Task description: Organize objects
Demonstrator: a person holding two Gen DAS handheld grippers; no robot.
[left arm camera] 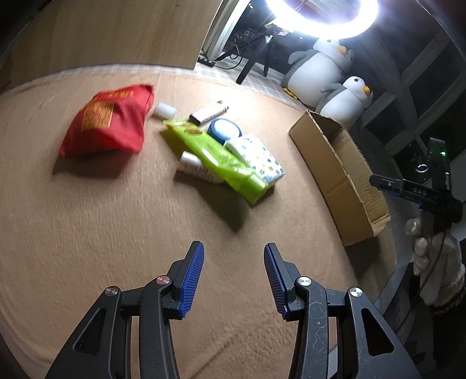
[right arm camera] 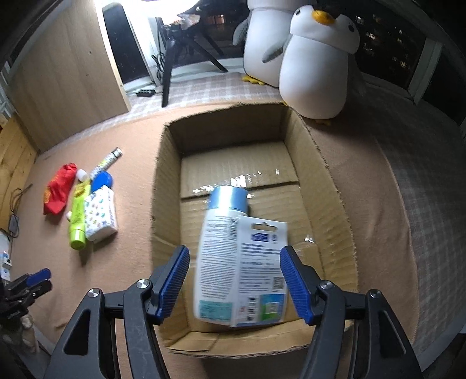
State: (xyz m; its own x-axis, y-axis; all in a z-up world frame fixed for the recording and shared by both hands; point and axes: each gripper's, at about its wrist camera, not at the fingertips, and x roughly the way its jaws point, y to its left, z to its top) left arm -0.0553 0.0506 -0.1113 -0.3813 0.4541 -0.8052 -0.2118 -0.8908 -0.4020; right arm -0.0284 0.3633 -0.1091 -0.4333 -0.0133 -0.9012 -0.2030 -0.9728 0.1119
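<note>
**Bottle over the cardboard box**

A tan blanket (left arm camera: 116, 221) covered the surface, lit by a ring light (left arm camera: 321, 17), with two plush penguins (right arm camera: 317, 58) behind. The cardboard box (right arm camera: 167, 186) stood open on it. The right gripper (right arm camera: 234, 280) hung above the box with its jaws apart — a white bottle with a blue cap (right arm camera: 230, 250) lay blurred between them, clear of both pads. The left gripper (left arm camera: 234, 280) was half open and empty over bare blanket. Well left of the box lay a red bag (left arm camera: 107, 122), a green packet (left arm camera: 215, 154) and a patterned tissue pack (left arm camera: 262, 159).
</note>
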